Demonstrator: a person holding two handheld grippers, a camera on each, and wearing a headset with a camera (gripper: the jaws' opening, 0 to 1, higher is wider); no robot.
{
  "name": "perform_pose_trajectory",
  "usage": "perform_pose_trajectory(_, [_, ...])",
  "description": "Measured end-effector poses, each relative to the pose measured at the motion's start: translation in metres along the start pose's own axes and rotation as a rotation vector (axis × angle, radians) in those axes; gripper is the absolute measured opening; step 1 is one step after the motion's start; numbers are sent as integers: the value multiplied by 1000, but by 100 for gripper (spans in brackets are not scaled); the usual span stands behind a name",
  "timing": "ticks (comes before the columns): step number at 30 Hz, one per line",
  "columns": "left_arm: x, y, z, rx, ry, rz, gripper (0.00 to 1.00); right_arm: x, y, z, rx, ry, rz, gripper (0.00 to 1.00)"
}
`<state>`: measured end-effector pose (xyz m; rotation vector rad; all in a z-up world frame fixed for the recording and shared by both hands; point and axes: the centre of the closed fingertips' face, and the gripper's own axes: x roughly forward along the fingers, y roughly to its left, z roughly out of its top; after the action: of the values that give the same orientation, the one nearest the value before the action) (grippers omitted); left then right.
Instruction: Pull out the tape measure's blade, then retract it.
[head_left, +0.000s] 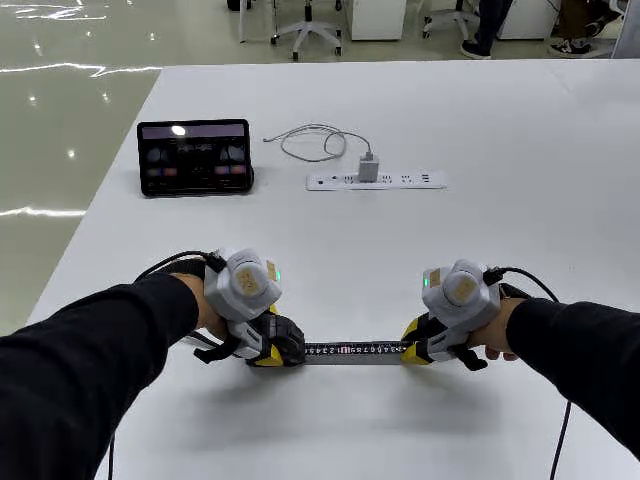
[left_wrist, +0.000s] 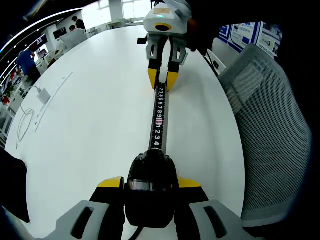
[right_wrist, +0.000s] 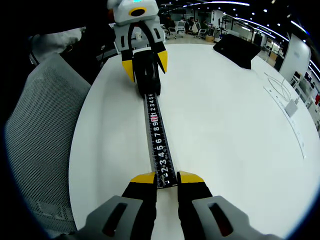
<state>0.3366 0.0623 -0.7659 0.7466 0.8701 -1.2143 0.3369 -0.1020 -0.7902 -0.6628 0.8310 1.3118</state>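
Tape measure (head_left: 278, 338) sits on the white table (head_left: 450, 250), clamped between the jaws of the left gripper (left_wrist: 150, 183), while the right gripper (right_wrist: 167, 178), jaws nearly closed, pinches the tip of the blade (right_wrist: 156, 132). With a short length drawn out, the pull looks under way; retraction will call for guiding the tip steadily back

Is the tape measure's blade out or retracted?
Pulled out. The blade lies along the table from the case in the left gripper to the right gripper at its tip.
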Motion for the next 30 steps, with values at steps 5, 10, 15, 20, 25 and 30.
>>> perform_pose_trajectory(5, [0,0,0,-1,0,2,34,-2,-2,-4,1,4,-1,10])
perform_pose_trajectory(10, [0,0,0,-2,1,3,34,-4,-3,-7,0,6,-4,10])
perform_pose_trajectory(15, [0,0,1,-2,-1,3,34,-5,-3,-10,0,13,-4,10])
perform_pose_trajectory(20, [0,0,1,-3,-2,5,34,-7,-4,-13,1,18,-7,10])
perform_pose_trajectory(25, [0,0,1,-4,-2,5,34,-9,-5,-16,5,19,-9,10])
perform_pose_trajectory(30, [0,0,1,-3,-2,5,34,-11,-5,-19,9,20,-9,10])
